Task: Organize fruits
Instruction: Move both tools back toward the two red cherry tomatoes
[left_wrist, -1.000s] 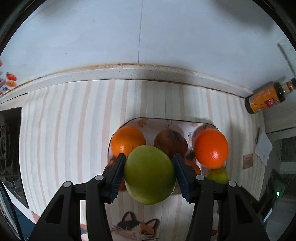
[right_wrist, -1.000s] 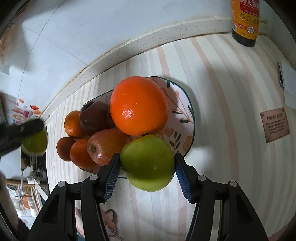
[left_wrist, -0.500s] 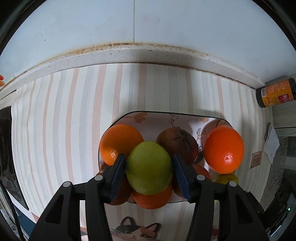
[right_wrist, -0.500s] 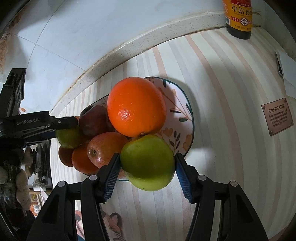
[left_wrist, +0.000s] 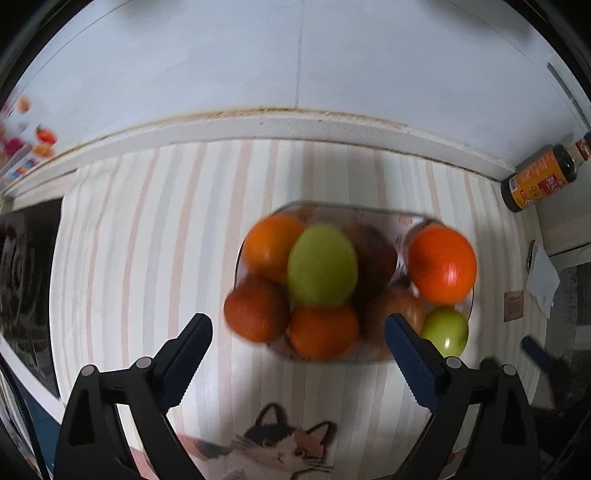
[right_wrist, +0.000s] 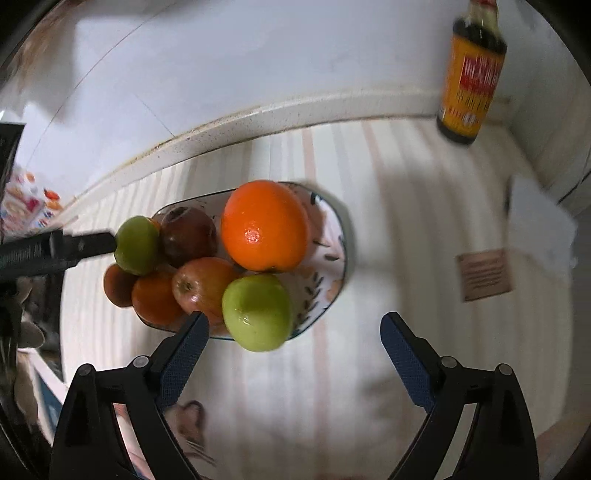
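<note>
Both the left gripper (left_wrist: 297, 330) and right gripper (right_wrist: 293, 328) hang with jaws spread wide, holding nothing. Only the right wrist view shows the plate's (right_wrist: 332, 291) leafy rim; the left shows a cat print (left_wrist: 280, 448) nearer.

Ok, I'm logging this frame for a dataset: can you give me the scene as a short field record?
surface: striped cloth
plate: holds the fruit pile
green apples: one atop the pile, one at the plate's edge
big orange: on plate
left gripper: open, empty
right gripper: open, empty
bottle: by the wall
</note>
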